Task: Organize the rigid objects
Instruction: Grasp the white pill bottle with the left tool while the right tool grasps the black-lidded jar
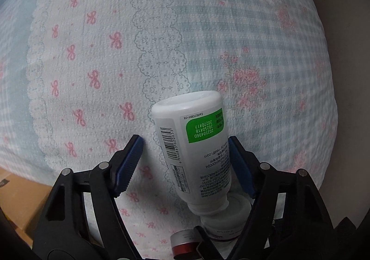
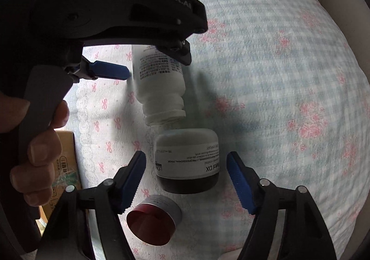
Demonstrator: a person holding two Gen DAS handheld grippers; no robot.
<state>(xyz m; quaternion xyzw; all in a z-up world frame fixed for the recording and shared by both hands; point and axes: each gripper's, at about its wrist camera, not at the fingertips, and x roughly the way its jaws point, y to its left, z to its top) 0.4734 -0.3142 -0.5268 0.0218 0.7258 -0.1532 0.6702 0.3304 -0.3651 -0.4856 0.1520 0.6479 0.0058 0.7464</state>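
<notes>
The right hand-held gripper (image 2: 186, 156) points down at a patterned cloth (image 2: 277, 75). Nearest its base lies a red-and-silver tin (image 2: 155, 218) on its side. Just beyond, a white jar (image 2: 187, 162) with a dark lid lies between the parted jaws, with a gap at each pad. Farther on, a white bottle (image 1: 196, 144) lies between the jaws of the left hand-held gripper (image 1: 185, 139), which stand apart; one pad is against the bottle and the other is clear of it. A hand (image 2: 39, 144) grips the left handle, beside a cardboard box (image 2: 66, 162).
</notes>
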